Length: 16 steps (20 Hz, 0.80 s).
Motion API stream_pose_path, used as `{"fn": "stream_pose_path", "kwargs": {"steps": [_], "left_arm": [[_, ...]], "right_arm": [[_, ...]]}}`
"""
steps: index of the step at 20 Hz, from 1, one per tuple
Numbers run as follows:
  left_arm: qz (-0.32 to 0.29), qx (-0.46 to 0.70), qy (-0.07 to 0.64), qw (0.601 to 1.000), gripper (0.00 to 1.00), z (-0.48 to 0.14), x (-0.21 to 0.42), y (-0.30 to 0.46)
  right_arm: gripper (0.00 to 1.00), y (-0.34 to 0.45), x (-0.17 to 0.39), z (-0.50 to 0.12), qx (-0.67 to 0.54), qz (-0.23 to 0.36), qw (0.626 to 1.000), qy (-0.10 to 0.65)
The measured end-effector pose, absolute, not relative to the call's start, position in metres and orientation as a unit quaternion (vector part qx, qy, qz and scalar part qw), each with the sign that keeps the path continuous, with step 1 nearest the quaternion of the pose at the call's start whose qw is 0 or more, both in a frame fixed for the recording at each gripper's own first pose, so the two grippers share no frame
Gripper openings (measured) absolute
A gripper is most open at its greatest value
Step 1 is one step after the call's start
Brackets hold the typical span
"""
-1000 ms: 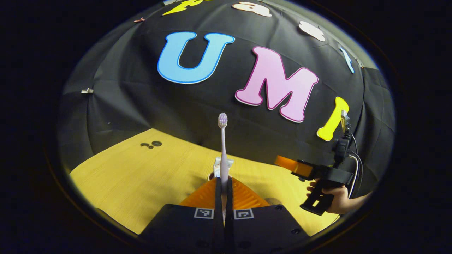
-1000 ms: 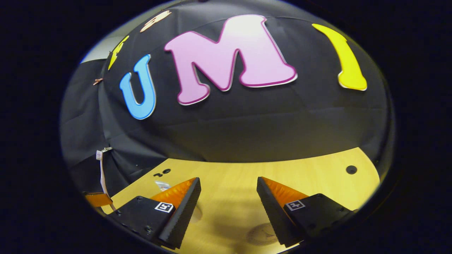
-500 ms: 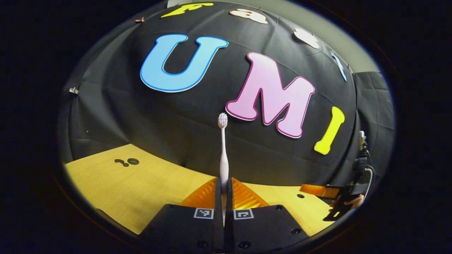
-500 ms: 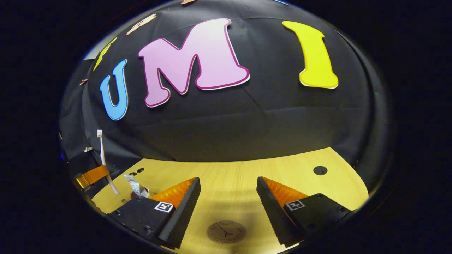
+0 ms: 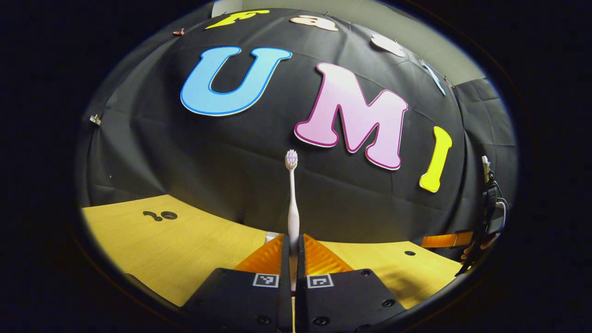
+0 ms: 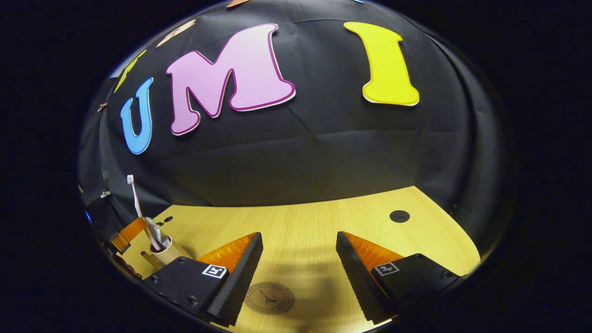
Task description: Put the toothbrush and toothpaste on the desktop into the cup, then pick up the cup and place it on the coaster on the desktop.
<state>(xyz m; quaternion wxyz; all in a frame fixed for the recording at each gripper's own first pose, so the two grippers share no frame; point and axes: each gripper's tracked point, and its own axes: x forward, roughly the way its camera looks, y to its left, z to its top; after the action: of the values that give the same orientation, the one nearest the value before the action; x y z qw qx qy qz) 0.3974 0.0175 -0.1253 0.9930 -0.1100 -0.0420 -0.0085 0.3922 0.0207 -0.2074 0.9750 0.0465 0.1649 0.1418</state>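
The toothbrush (image 5: 292, 199) is being held upright, clamped in the left gripper (image 5: 292, 245), over the cup (image 6: 169, 252); it should be lowered straight in beside the toothpaste (image 6: 155, 233); the right gripper (image 6: 299, 273) is being held spread and empty above the coaster (image 6: 269, 298).

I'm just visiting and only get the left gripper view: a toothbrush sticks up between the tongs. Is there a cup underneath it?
Observer: Yes. The right gripper view shows a cup on the desk, with the toothbrush slanting down to its mouth from the left tongs.
Operator: Is anything inside the cup?
Observer: The toothpaste tube stands in it, beside the brush handle.
Operator: And where does the cup go afterwards?
Observer: Onto a round coaster. It lies bare on the desk, low between the fingers of the right tongs, which are wide open and hold nothing.
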Motion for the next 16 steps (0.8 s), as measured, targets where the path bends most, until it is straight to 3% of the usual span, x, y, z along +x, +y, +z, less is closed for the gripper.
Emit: {"fn": "stream_pose_path", "kwargs": {"steps": [5, 6, 7, 8, 9, 10, 11, 12, 14, 16], "left_arm": [[-0.006, -0.082, -0.026, 0.996, 0.10, -0.143, 0.394, 0.015], [-0.007, -0.079, -0.022, 0.997, 0.17, -0.144, 0.394, 0.014], [-0.011, -0.076, -0.018, 0.997, 0.14, -0.145, 0.392, 0.013], [-0.010, -0.070, -0.013, 0.997, 0.34, -0.146, 0.391, 0.012], [-0.008, -0.060, -0.007, 0.998, 0.43, -0.148, 0.389, 0.013], [-0.004, -0.046, 0.004, 0.999, 0.65, -0.152, 0.388, 0.014], [-0.001, -0.034, 0.015, 0.999, 0.69, -0.154, 0.386, 0.014], [-0.002, -0.022, 0.029, 0.999, 0.88, -0.156, 0.383, 0.013], [-0.006, -0.001, 0.053, 0.999, 0.98, -0.161, 0.374, 0.012], [-0.016, 0.016, 0.073, 0.997, 0.98, -0.161, 0.365, 0.010]], "right_arm": [[0.98, 0.015, 0.392, -0.222, 0.047, 0.136, 0.973, 0.181], [0.98, 0.015, 0.392, -0.224, 0.046, 0.135, 0.973, 0.182], [0.98, 0.015, 0.392, -0.225, 0.044, 0.136, 0.973, 0.183], [0.98, 0.014, 0.391, -0.227, 0.044, 0.137, 0.972, 0.185], [0.98, 0.014, 0.391, -0.229, 0.044, 0.137, 0.972, 0.188], [0.98, 0.012, 0.389, -0.231, 0.044, 0.136, 0.971, 0.190], [0.98, 0.010, 0.388, -0.232, 0.044, 0.135, 0.971, 0.191], [0.98, 0.007, 0.387, -0.232, 0.044, 0.132, 0.972, 0.192], [0.98, 0.001, 0.384, -0.233, 0.047, 0.128, 0.971, 0.194], [0.98, -0.004, 0.382, -0.233, 0.051, 0.121, 0.971, 0.200]]}}
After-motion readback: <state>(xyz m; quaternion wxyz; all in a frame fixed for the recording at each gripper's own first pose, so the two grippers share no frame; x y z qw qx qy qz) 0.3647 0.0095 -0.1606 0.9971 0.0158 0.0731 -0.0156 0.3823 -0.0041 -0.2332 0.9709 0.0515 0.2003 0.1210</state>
